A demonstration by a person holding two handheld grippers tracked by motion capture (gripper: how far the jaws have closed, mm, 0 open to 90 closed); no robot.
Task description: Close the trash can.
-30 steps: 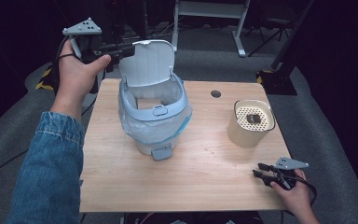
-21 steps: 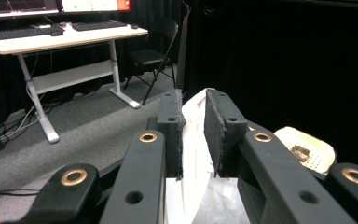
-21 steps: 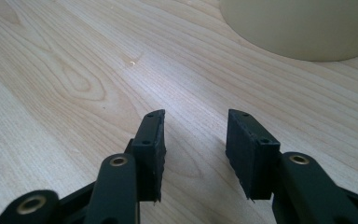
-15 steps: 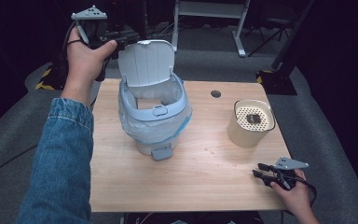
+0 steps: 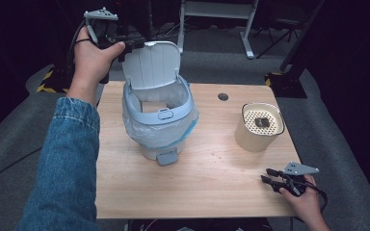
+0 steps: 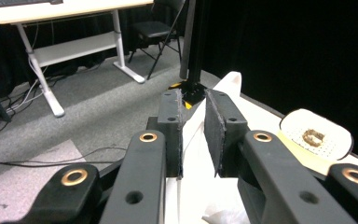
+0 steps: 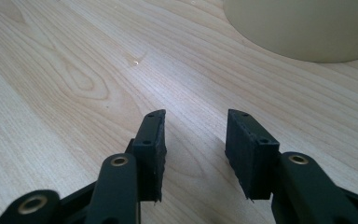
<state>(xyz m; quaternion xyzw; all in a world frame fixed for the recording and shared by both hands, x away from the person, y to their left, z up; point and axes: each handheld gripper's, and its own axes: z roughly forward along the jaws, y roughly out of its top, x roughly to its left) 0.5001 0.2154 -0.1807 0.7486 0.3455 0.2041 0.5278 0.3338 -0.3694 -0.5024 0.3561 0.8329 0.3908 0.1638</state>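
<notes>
The left claw (image 5: 134,45) is clamped on the bin's raised lid (image 5: 151,65); the right claw (image 5: 269,176) rests apart on the counter (image 5: 212,168).

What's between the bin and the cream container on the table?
Nothing: in the high view the stretch of table between the bin and the cream container is bare wood.

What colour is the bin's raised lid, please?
Pale blue-grey lid, clearest in the high view.
</notes>
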